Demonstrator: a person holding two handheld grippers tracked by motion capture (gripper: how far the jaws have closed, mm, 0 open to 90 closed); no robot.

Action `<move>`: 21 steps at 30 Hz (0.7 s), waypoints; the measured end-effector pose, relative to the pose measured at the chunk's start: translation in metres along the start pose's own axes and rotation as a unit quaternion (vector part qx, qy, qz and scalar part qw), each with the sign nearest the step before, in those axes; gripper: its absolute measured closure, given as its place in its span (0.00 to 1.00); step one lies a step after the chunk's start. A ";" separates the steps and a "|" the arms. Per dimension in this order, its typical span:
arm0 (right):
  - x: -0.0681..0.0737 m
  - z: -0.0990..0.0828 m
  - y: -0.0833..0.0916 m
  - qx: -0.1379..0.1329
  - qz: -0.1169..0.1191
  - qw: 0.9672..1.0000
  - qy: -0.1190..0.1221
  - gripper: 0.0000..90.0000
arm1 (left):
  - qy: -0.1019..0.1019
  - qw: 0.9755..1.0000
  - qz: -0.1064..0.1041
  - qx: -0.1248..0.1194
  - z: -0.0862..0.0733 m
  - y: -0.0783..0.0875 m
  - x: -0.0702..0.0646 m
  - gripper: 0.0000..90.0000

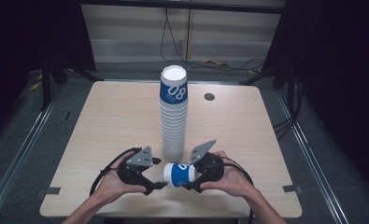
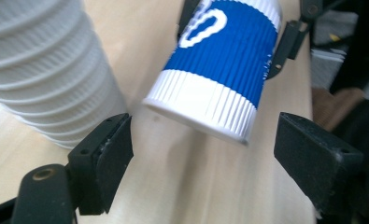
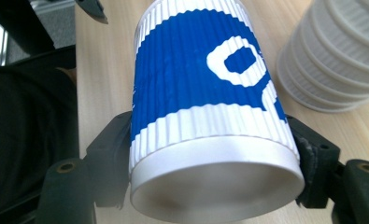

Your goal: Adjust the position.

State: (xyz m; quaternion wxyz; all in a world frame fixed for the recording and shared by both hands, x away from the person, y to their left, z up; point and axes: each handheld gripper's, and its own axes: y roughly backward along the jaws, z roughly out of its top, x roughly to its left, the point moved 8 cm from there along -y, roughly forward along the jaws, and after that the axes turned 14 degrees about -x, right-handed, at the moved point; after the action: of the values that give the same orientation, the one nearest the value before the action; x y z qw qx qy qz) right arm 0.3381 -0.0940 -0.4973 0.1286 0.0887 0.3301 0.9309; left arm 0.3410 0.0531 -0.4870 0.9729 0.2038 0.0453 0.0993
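Right gripper [image 1: 191, 179] clamps the sideways cup [image 1: 178, 174] at lower centre, left gripper [image 1: 158, 185] jaws wide; squeezing harder could crush it.

Cup stack [image 2: 46, 70] top cut off, left gripper view.

Top cup of the stack [image 1: 173, 91]: white "08" on its blue band, readable in the high view. Held cup [image 1: 178, 174]: same blue band with white digits; from above they look like "08", the gripper views only catch part of one white digit [image 3: 238, 60]. No other text legible.
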 end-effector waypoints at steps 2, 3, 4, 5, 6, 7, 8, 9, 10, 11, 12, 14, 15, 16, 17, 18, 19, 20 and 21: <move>-0.002 -0.002 0.000 -0.005 -0.007 1.000 -0.005 0.32 | 0.002 1.000 0.000 -0.007 -0.002 -0.001 -0.001 0.22; -0.002 -0.003 0.000 -0.005 -0.006 1.000 -0.009 0.32 | 0.008 1.000 0.005 -0.011 -0.003 -0.002 -0.001 0.22; -0.004 -0.004 0.000 -0.009 -0.006 1.000 -0.007 0.32 | 0.009 1.000 0.005 -0.012 -0.003 -0.002 -0.001 0.22; -0.004 -0.005 0.000 -0.010 -0.009 1.000 -0.010 0.32 | 0.010 1.000 0.003 -0.011 -0.004 -0.001 0.000 0.22; -0.004 -0.005 0.000 -0.011 -0.008 1.000 -0.014 0.32 | 0.017 1.000 0.004 -0.019 -0.003 -0.001 0.000 0.22; -0.005 -0.006 0.000 -0.019 -0.008 1.000 -0.019 0.32 | 0.015 1.000 0.007 -0.022 -0.003 0.000 0.001 0.22; -0.005 -0.006 0.000 -0.019 -0.008 1.000 -0.019 0.32 | 0.025 0.999 0.011 -0.030 -0.002 0.000 0.002 0.22; -0.006 -0.006 0.000 -0.017 -0.011 1.000 -0.020 0.32 | 0.023 0.999 0.017 -0.033 -0.003 0.002 0.004 0.22; -0.006 -0.006 0.000 -0.017 -0.011 1.000 -0.020 0.32 | 0.025 0.999 0.024 -0.042 -0.003 0.003 0.006 0.22; -0.006 -0.006 0.001 -0.024 -0.011 0.999 -0.021 0.32 | 0.027 0.998 0.029 -0.049 -0.003 0.004 0.007 0.22; -0.007 -0.006 0.002 -0.029 -0.015 0.999 -0.026 0.32 | 0.033 0.997 0.034 -0.058 -0.003 0.005 0.008 0.22; -0.008 -0.006 0.003 -0.034 -0.017 0.999 -0.026 0.32 | 0.042 0.996 0.039 -0.063 -0.005 0.007 0.009 0.22; -0.009 -0.006 0.005 -0.040 -0.016 0.999 -0.030 0.32 | 0.040 0.996 0.040 -0.064 -0.006 0.009 0.010 0.22; -0.010 -0.006 0.006 -0.044 -0.018 0.998 -0.033 0.32 | 0.042 0.996 0.039 -0.066 -0.007 0.010 0.010 0.22; -0.011 -0.005 0.007 -0.050 -0.020 0.998 -0.031 0.32 | 0.042 0.996 0.042 -0.069 -0.007 0.010 0.012 0.22; -0.011 -0.005 0.008 -0.055 -0.018 0.998 -0.036 0.31 | 0.042 0.995 0.046 -0.072 -0.008 0.011 0.012 0.22; -0.011 -0.005 0.009 -0.059 -0.019 0.997 -0.039 0.31 | 0.043 0.995 0.046 -0.077 -0.007 0.011 0.013 0.22; -0.011 -0.004 0.009 -0.065 -0.019 0.997 -0.037 0.31 | 0.045 0.994 0.048 -0.086 -0.007 0.011 0.014 0.22; -0.011 -0.004 0.011 -0.070 -0.018 0.996 -0.042 0.31 | 0.042 0.994 0.049 -0.093 -0.006 0.011 0.015 0.22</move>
State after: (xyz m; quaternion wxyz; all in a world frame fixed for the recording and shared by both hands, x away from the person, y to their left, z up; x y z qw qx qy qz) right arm 0.3457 -0.1074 -0.4941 0.1648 0.1129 0.2599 0.9447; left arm 0.3532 0.0687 -0.4885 0.9788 0.1097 0.0666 0.1593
